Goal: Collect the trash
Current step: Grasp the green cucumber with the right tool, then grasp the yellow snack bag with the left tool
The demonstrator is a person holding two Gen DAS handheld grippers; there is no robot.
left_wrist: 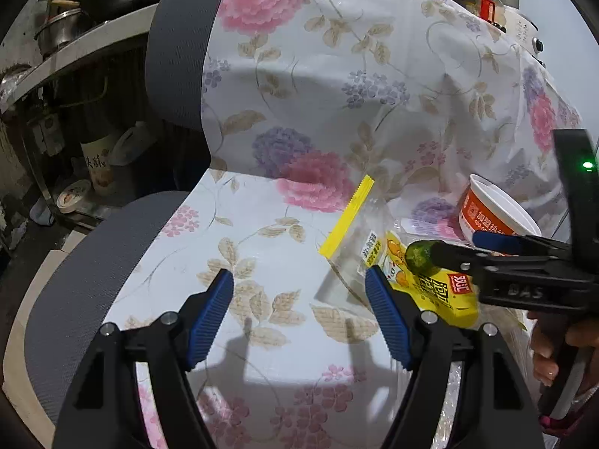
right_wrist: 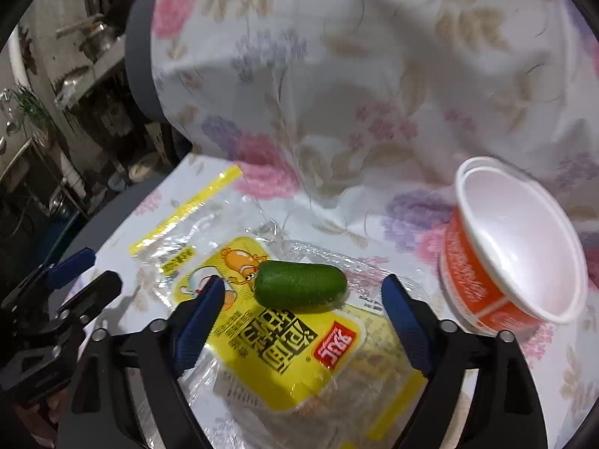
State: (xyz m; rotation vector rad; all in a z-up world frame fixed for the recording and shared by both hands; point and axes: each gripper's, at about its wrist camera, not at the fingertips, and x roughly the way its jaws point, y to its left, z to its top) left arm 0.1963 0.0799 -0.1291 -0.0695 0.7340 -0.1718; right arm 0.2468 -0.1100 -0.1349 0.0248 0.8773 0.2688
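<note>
Hovering over a chair draped in a flowered cloth, both grippers are standing spread with nothing between their blue pads. In the right wrist view, the right gripper is sitting low in the frame's centre, its jaws straddling a green cucumber stub that is resting on a yellow snack wrapper. A clear bag with a yellow zip strip is lying to the left of centre, partly under the wrapper, and an orange-and-white paper bowl is tipped on its side at the right edge. In the left wrist view, the left gripper is hanging over bare cloth at lower centre, its right pad just beside the wrapper's edge, with the trash gathered at the lower right of that frame.

Several things are looking risky from here. The stub is rounded and likely slick, so a closing pinch may be squirting it off the wrapper and down the seat. The wrapper and bag are flat and crinkly; pads closing on them may be catching the loose cloth as well and dragging everything. The tipped bowl may be rolling if nudged. The two grippers are also working close together and could be colliding.
</note>
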